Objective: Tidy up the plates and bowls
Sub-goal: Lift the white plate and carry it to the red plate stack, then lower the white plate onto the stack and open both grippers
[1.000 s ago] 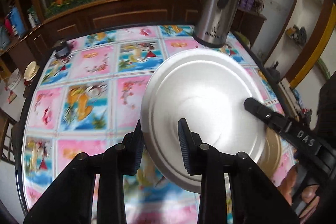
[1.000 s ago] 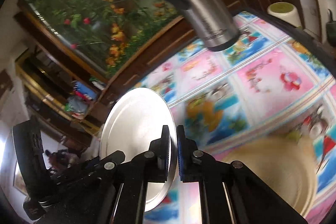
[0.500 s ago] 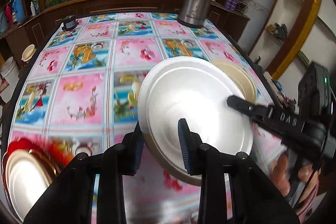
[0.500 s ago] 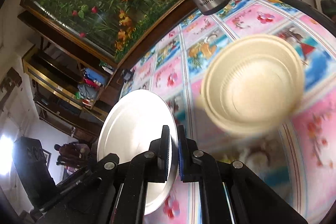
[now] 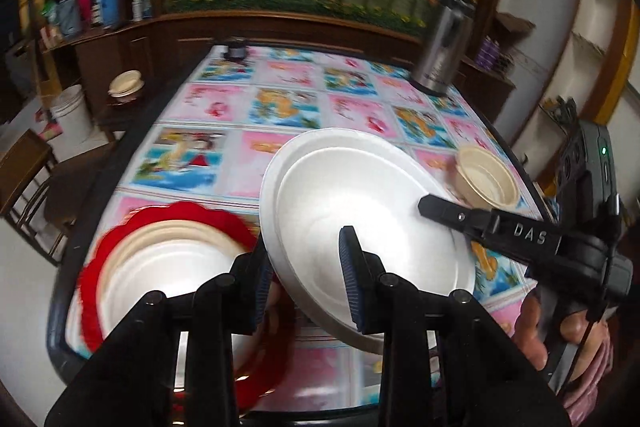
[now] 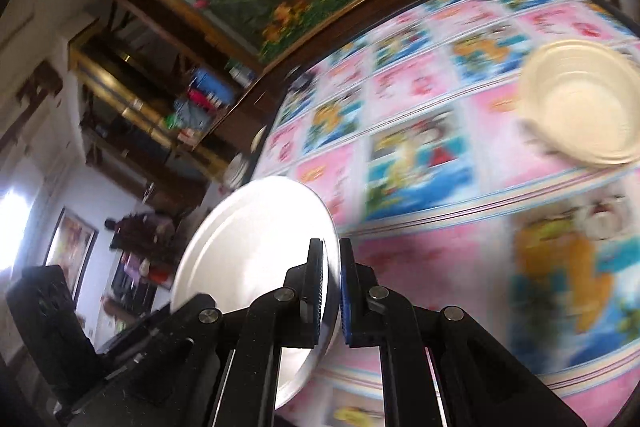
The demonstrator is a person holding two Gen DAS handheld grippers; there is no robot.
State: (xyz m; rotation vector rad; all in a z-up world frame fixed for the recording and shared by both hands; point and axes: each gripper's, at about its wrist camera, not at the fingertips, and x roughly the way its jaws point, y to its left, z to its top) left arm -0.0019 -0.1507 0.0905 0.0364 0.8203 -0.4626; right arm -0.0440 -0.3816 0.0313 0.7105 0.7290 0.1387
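Now both my grippers hold one white plate (image 5: 372, 223) over the table (image 5: 280, 99).

My left gripper (image 5: 306, 279) has its jaws narrowed on the plate's near rim, one pad under the edge and one on the top face. My right gripper (image 6: 330, 291) is pinched almost shut on the opposite rim, its fingers reaching in from my right in the left view. The plate hangs tilted, clear of the cloth. Down to the left of my left gripper lies a red plate (image 5: 96, 279) with a cream plate and a white one nested in it. Ahead and to the right of both grippers a cream bowl (image 5: 486, 183) sits on the cloth, well apart from the plate. Beyond it, a steel flask (image 5: 442, 47) stands at the table's far edge.
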